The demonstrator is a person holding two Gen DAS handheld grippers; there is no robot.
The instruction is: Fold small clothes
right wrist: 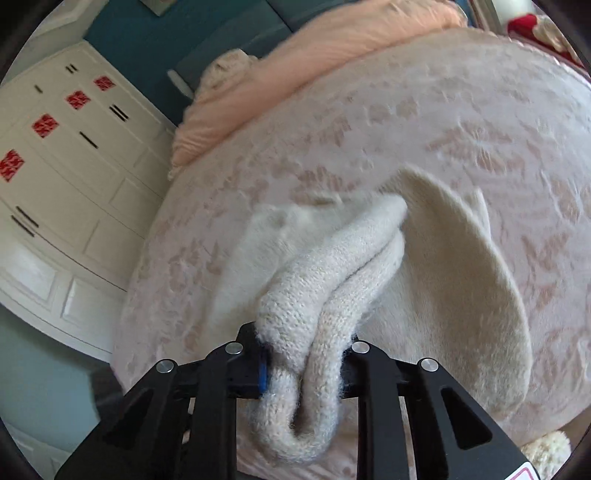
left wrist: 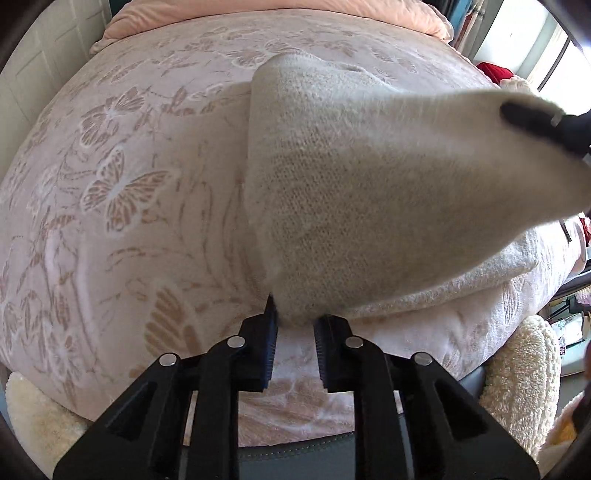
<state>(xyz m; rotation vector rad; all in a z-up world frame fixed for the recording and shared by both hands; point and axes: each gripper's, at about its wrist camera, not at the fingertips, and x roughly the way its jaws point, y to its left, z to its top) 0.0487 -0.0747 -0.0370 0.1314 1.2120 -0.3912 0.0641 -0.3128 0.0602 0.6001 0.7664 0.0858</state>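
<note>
A cream knitted garment (left wrist: 351, 192) lies on a pink butterfly-patterned bedspread (left wrist: 122, 177) and is lifted at two corners. My left gripper (left wrist: 295, 317) is shut on its near lower corner, the fabric pinched at the fingertips. My right gripper (right wrist: 304, 354) is shut on another bunched edge of the garment (right wrist: 325, 288), which loops out below the jaws. In the left wrist view the right gripper (left wrist: 524, 114) holds that corner raised at the far right, so the knit stretches between both grippers above the bed.
A peach duvet (left wrist: 295, 14) is piled at the head of the bed. White cabinets with red stickers (right wrist: 55, 155) stand left of the bed. A fluffy cream fabric (left wrist: 517, 373) hangs at the bed's near right edge. Red items (left wrist: 495, 72) lie at the far right.
</note>
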